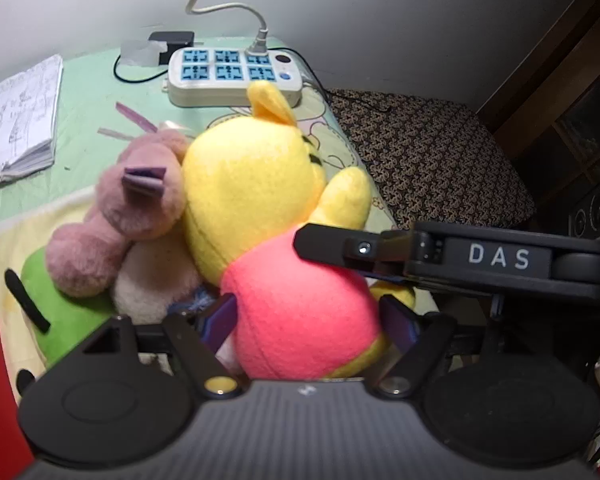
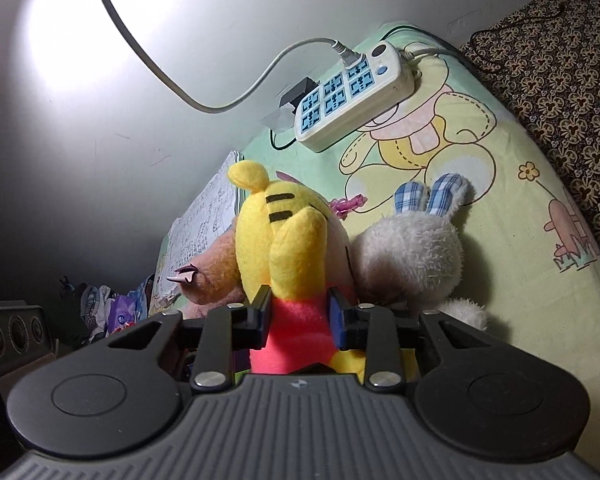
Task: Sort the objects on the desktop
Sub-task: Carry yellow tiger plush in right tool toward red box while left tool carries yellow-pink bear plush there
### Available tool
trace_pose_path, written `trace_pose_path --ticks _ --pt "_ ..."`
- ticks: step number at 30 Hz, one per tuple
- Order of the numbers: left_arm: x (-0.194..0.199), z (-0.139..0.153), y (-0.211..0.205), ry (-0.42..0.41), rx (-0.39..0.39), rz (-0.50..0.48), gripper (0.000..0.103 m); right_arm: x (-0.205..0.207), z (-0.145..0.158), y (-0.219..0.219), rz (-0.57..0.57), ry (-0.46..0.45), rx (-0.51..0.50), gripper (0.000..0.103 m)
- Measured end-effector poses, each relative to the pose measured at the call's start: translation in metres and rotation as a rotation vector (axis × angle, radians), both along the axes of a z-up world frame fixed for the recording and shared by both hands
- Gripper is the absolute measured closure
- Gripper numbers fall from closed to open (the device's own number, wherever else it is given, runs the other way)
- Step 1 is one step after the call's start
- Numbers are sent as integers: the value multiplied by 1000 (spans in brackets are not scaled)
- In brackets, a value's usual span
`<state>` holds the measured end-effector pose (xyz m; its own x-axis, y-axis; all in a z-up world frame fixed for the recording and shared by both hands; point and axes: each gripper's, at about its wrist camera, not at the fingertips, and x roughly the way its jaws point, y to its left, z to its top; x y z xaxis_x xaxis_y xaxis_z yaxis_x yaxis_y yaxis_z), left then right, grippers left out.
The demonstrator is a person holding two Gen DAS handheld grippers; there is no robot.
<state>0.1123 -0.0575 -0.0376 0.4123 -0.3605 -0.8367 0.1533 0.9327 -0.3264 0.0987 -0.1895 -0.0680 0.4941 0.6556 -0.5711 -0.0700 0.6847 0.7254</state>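
A yellow plush bear in a pink shirt (image 1: pixel 256 184) lies among other plush toys on the cartoon-print cloth (image 1: pixel 92 92). My left gripper (image 1: pixel 308 320) is shut on its pink body from the near side. My right gripper (image 2: pixel 300 312) is shut on the same bear (image 2: pixel 284 236) at its pink shirt, and its black body shows in the left wrist view (image 1: pixel 460 260) across the bear's right side. A mauve plush (image 1: pixel 136 208) leans on the bear's left. A white rabbit plush with checked ears (image 2: pixel 412 252) lies to its right. A green plush (image 1: pixel 64 312) lies lower left.
A white power strip (image 1: pixel 232 72) with a plugged cable stands at the back by the wall, a black adapter (image 1: pixel 172 42) behind it. A printed booklet (image 1: pixel 16 120) lies at the left. A dark patterned cushion (image 1: pixel 432 160) is off the right edge. A pink clip (image 2: pixel 348 204) lies behind the toys.
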Motion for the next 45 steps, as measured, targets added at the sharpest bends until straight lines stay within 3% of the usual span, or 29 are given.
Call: trace_pose_path --ticks 10,17,21,26,31,40,45 --pt "-39 36 -6 -92 44 -56 34 -36 10 -12 -53 8 112 75" --pt "-83 74 2 -207 42 -74 34 -75 39 -9 -78 -73 176 75" --pt "-104 98 28 -285 29 -54 34 -92 62 7 -65 -135 174 75" --pt "-135 127 81 -385 53 0 33 -105 94 54 -1 -217 161 75" --pt "-157 137 152 -395 67 83 34 -111 108 124 80 -261 174 75" --pt "-198 126 266 -352 118 199 33 -124 96 254 213 -238 162 75" --pt "-215 107 309 -298 156 245 33 -126 76 309 253 -176 165 75"
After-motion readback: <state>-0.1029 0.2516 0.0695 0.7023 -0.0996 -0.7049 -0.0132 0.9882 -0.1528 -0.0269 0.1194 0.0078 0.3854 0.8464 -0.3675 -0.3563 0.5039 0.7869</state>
